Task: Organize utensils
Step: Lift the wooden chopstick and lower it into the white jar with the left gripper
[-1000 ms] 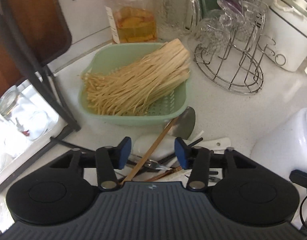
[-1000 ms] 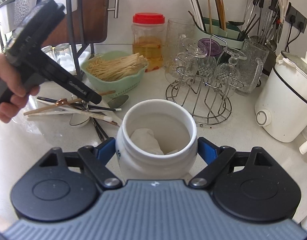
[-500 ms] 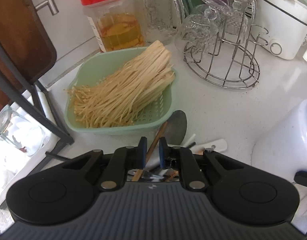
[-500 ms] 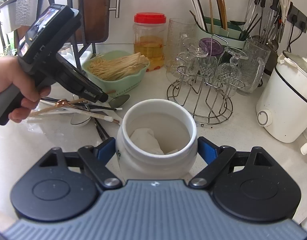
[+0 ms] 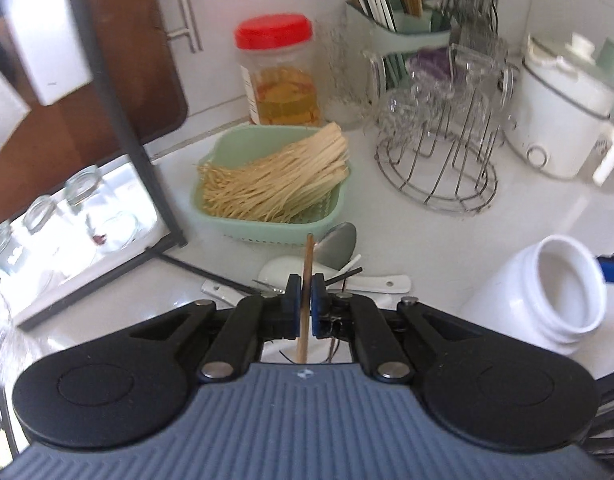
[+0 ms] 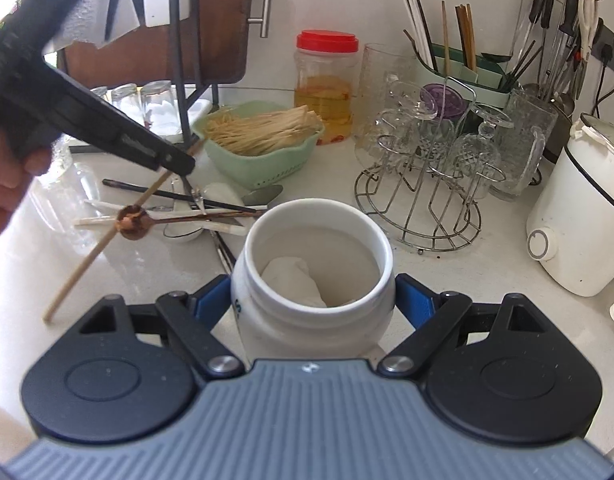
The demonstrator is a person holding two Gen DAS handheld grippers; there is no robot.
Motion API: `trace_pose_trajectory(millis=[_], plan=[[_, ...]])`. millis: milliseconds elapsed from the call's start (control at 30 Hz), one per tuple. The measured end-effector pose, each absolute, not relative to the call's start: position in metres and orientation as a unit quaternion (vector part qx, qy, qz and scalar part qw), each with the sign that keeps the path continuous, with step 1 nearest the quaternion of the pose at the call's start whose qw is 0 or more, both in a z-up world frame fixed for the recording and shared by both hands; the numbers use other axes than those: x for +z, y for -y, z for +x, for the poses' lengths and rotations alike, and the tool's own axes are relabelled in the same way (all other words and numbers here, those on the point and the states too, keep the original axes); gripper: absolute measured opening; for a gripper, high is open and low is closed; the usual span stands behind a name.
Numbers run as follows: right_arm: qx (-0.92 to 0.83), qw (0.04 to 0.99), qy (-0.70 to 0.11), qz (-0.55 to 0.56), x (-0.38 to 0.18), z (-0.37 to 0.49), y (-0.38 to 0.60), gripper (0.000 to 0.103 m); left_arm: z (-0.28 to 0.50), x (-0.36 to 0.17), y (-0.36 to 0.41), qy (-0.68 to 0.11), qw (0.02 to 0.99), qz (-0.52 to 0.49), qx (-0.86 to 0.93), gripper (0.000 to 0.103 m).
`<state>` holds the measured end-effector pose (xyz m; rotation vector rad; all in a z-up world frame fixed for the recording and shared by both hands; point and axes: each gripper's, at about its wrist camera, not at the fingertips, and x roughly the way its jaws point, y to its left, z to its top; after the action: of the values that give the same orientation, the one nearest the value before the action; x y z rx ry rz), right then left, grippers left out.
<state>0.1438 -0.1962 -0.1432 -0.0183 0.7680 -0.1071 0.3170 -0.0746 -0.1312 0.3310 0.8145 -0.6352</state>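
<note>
1. Countertop (image 6: 447,280) – white, crowded. Back row: rice cooker (image 6: 583,216), wire glass rack (image 6: 423,184), red-lidded jar (image 6: 326,88), green colander of noodles (image 6: 263,140). A green utensil caddy (image 6: 459,68) at the wall already has chopsticks standing in it.

2. White ceramic jar (image 6: 313,280) – upright near the front edge, mouth open. Only something pale and crumpled lies at the bottom; no utensils inside that I can see. Judged to be the receiving vessel, though the caddy could serve as well.

3. Right gripper (image 6: 313,304) – blue pads pressed against both sides of the jar, holding it steady on the counter.

4. Left gripper (image 5: 305,300) – jaws clamped on a single wooden chopstick (image 5: 305,280). From the right wrist view the stick hangs slanted, clear of the pile, its long end reaching down toward the counter. A person's hand (image 6: 3,188) grips the handle.

5. Loose utensil pile (image 6: 195,208) – between colander and jar, on the counter: dark chopsticks, white ones, a metal spoon (image 6: 263,196), a white ceramic spoon, a small round-headed wooden piece. All tangled, crossing one another.

6. Progress – early. One chopstick picked, none yet dropped from this pile as far as visible; its mate and the whole pile remain to be sorted.
</note>
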Motion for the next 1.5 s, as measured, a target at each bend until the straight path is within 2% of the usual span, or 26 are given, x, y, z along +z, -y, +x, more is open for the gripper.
trace_pose_trajectory(millis=[700, 1167, 1500], plan=[[-0.021, 0.924, -0.381, -0.02, -0.142, 0.134, 0.178, 0.09, 0.242, -0.065, 0.005, -0.363, 0.895, 0.017, -0.257, 0.005], [-0.012, 0.925, -0.379, -0.026, -0.14, 0.124, 0.16, 0.09, 0.239, -0.046, 0.004, -0.339, 0.899, -0.013, -0.276, 0.005], [-0.015, 0.925, -0.38, -0.026, -0.14, 0.124, 0.159, 0.09, 0.243, 0.001, 0.025, -0.284, 0.902, -0.013, -0.326, 0.005]])
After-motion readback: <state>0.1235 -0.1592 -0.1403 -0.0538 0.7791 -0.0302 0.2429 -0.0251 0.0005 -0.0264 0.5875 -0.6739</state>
